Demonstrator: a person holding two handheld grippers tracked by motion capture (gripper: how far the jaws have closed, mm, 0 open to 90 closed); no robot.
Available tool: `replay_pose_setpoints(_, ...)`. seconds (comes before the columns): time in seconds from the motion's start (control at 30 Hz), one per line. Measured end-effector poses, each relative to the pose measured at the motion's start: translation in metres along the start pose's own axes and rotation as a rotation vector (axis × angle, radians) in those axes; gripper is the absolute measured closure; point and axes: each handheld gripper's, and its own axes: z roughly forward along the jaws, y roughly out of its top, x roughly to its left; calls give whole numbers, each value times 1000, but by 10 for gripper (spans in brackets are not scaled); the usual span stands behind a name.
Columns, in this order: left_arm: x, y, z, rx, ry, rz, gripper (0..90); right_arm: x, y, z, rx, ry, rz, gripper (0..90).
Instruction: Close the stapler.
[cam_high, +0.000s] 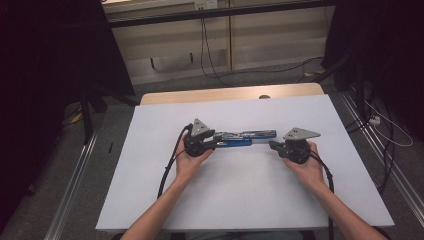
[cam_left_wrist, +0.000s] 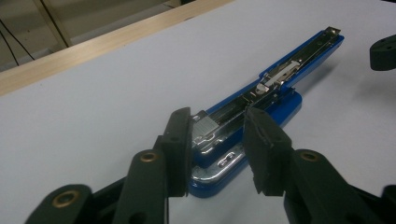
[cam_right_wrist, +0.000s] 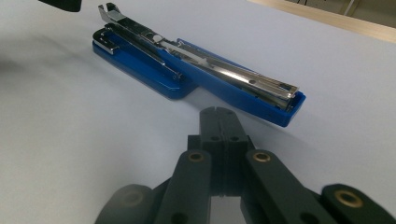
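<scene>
A blue stapler (cam_high: 245, 137) lies opened out flat on the white table, its metal magazine facing up. My left gripper (cam_high: 220, 142) holds its hinge end: in the left gripper view the two black jaws stand on either side of the stapler (cam_left_wrist: 280, 79), and the pads (cam_left_wrist: 180, 135) look pressed against its sides. My right gripper (cam_high: 272, 145) is shut with nothing in it. Its joined tips (cam_right_wrist: 219, 114) rest a short way off the stapler (cam_right_wrist: 210, 70) at the far blue end, apart from it.
The white table sheet (cam_high: 250, 200) has free room in front of and behind the stapler. A wooden edge (cam_high: 230, 94) runs along the far side. Beyond it are cables on the floor (cam_high: 260, 70); metal rails (cam_high: 75, 190) flank the table.
</scene>
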Motion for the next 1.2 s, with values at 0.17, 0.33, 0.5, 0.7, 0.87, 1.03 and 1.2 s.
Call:
replay_pose_setpoints(0.17,-2,-1,3,9,-30,-10,765,-1,-1,-1,0,2,4,900)
replay_pose_setpoints(0.33,0,-3,4,25,-35,-16,846,-1,0,-2,-6,-1,13,900)
replay_pose_setpoints(0.5,4,-2,1,19,-30,-16,900,-2,-1,-1,11,-14,13,900)
replay_pose_setpoints(0.7,9,-6,5,50,-24,-19,900,-6,-2,0,41,-18,56,900)
replay_pose_setpoints(0.87,12,-9,8,84,-21,-22,900,-9,-1,1,59,-28,52,900)
replay_pose_setpoints(1.03,12,-12,12,97,-16,-16,900,-16,-1,2,70,-35,54,900)
replay_pose_setpoints(1.2,11,-13,16,104,-21,-11,900,-17,1,5,78,-33,54,900)
